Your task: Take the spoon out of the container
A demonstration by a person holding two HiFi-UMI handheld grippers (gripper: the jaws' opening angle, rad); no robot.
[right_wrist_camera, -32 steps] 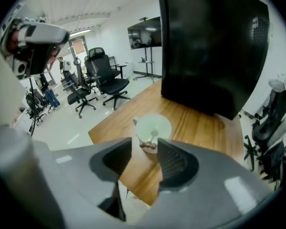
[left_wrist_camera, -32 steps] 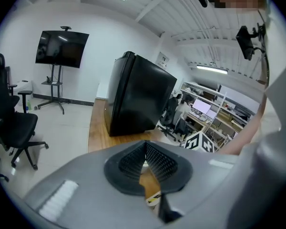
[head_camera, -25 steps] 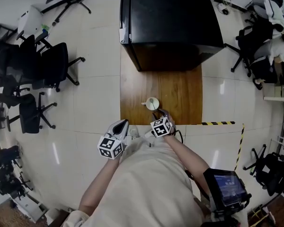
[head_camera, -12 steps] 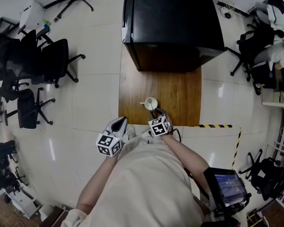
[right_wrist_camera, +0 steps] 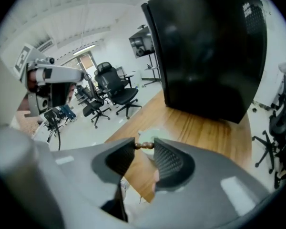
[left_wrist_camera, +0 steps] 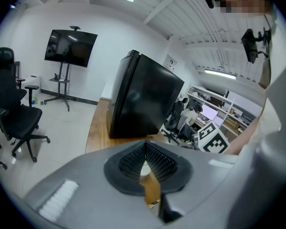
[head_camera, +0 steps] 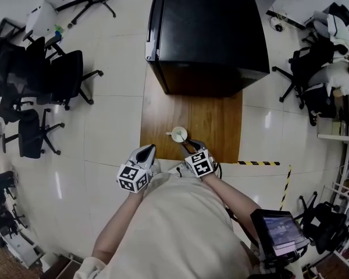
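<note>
- Pinching the dark brown wooden spoon [right_wrist_camera: 144, 146] by its beaded handle, the right gripper [right_wrist_camera: 144, 151] has it at the very tips of its two ribbed black pads. The jaws have just been closing and now stand part-way apart, stopped on the handle.
- The stretch of handle that shows runs crosswise from one pad tip to the other, level in the right gripper view. The spoon's bowl end is out of sight, so which way it points cannot be told.
- Just beyond the handle, the small pale round container [head_camera: 179, 135] sits upright on the brown wooden table [head_camera: 218, 121], near its front edge. Whether the spoon still reaches into it cannot be told.
- Compared with the head view of a second ago, the right gripper now stands a little further off the container's rim, to its right and nearer the person.
- The left gripper [left_wrist_camera: 145, 146] has its pad tips pressed together with nothing between them. It hangs in much the same spot as before, beside the person's pale shirt [head_camera: 180, 225].
- A big black cabinet [head_camera: 209, 34] stands at the table's far end.
</note>
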